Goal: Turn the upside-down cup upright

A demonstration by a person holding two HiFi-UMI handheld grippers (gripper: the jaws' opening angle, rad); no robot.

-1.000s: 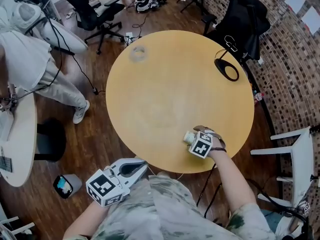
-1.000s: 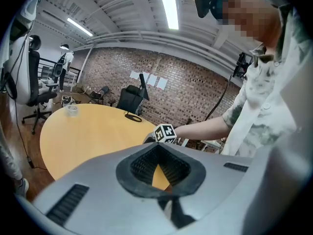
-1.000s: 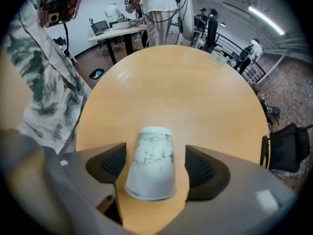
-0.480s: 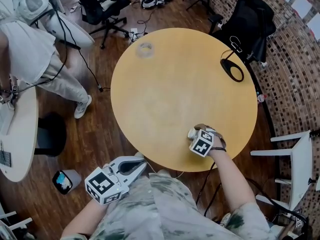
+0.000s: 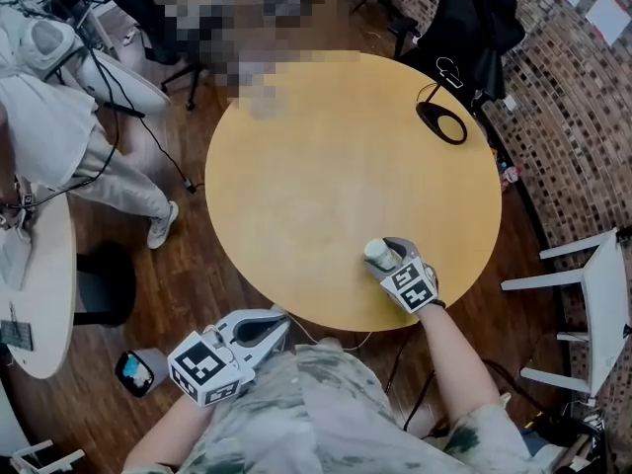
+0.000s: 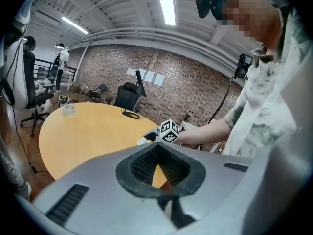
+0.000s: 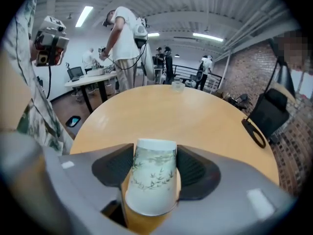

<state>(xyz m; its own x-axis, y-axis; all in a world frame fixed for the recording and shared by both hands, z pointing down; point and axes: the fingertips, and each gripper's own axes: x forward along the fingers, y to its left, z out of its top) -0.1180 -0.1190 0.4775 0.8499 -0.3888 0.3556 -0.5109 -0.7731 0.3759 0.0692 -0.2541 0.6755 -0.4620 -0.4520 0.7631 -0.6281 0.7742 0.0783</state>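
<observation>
Right gripper view: the right gripper (image 7: 154,153) pinches the leaf-printed cup (image 7: 150,185), rim toward the camera, by the round table's (image 7: 195,111) person-side edge; the left gripper's (image 6: 159,148) jaws are pressed together, empty.

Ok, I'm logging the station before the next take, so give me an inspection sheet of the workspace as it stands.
Surface: round yellow wooden table.
Job's things: white paper cup with green leaf print, by the table's near edge, narrow end away from the right gripper's camera.
Clutter: black ring-shaped stand at the far right rim; small clear container at the far rim.
Grippers: right gripper shut on the cup; left gripper shut, empty, off the table.
Cables: black cable on the floor, left.
Surroundings: brick wall, white chair, black office chair, person in white.
</observation>
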